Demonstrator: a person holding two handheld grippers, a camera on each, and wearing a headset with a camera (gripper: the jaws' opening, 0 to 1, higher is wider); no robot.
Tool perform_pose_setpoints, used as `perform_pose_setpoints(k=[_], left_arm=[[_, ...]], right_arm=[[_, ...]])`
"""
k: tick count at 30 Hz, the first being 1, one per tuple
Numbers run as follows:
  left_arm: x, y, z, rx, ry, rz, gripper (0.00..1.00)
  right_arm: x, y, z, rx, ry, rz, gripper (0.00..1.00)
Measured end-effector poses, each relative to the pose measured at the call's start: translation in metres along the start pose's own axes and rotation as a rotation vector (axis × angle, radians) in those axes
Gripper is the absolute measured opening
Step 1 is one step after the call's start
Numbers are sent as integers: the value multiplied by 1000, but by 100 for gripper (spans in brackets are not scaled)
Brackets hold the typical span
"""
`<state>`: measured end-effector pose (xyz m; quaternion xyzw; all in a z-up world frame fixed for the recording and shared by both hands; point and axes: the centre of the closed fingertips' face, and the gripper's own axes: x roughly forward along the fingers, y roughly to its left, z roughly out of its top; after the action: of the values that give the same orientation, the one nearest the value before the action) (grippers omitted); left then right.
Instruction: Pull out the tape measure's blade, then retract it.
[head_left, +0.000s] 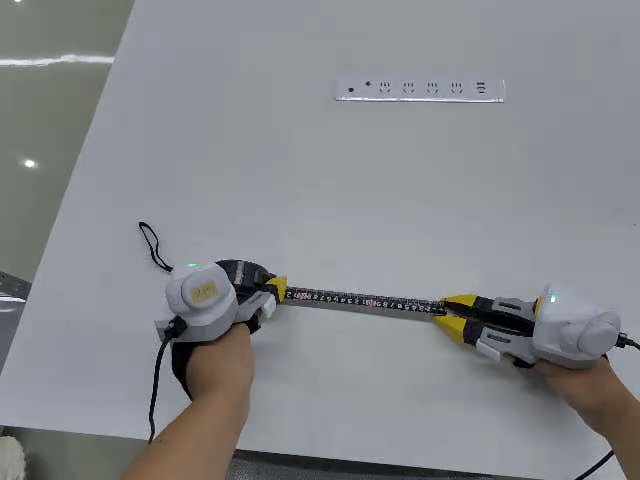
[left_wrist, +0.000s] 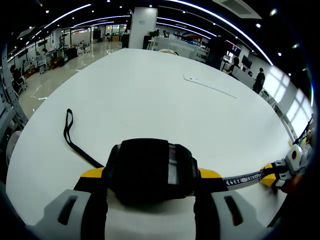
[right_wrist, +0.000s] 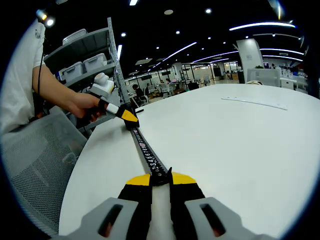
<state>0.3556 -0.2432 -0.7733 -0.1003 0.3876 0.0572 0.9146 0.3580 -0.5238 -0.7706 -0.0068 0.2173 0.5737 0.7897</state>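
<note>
The tape measure (left_wrist: 150, 167) sits low on the white counter (head_left: 300, 150), toward 8 o'clock in the head view. Its black case is clamped between the yellow-tipped jaws of the left gripper (head_left: 265, 290). The blade (head_left: 360, 300) runs out of the case toward 3 o'clock and lies flat along the counter. Its far end is pinched by the right gripper (head_left: 450, 314), whose jaws are closed together on the tip at about 4 o'clock. In the right gripper view the printed numbers lead straight away from that grip to the case at 11 o'clock. The two grippers are well apart, with the blade taut between them.

The case's black wrist strap (head_left: 152, 246) trails loose on the counter toward 10 o'clock. A white power strip (head_left: 420, 89) lies far off at 1 o'clock, well out of the way.

The pull-out looks largely done, since a good stretch of blade is exposed, though how much more could come out cannot be told. The retraction is the part left to do: the tip has to travel back toward the case while the left grip holds the case steady.
</note>
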Motion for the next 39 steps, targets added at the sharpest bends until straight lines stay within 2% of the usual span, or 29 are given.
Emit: perform_pose_setpoints(k=[13, 31, 39], left_arm=[[0, 0, 0, -2, 5, -3, 68], [0, 0, 0, -2, 7, -5, 68], [0, 0, 0, -2, 7, -5, 68]], right_arm=[[3, 0, -1, -2, 3, 2, 12], [22, 9, 2, -12, 8, 27, 12], [26, 8, 3, -10, 9, 30, 12]])
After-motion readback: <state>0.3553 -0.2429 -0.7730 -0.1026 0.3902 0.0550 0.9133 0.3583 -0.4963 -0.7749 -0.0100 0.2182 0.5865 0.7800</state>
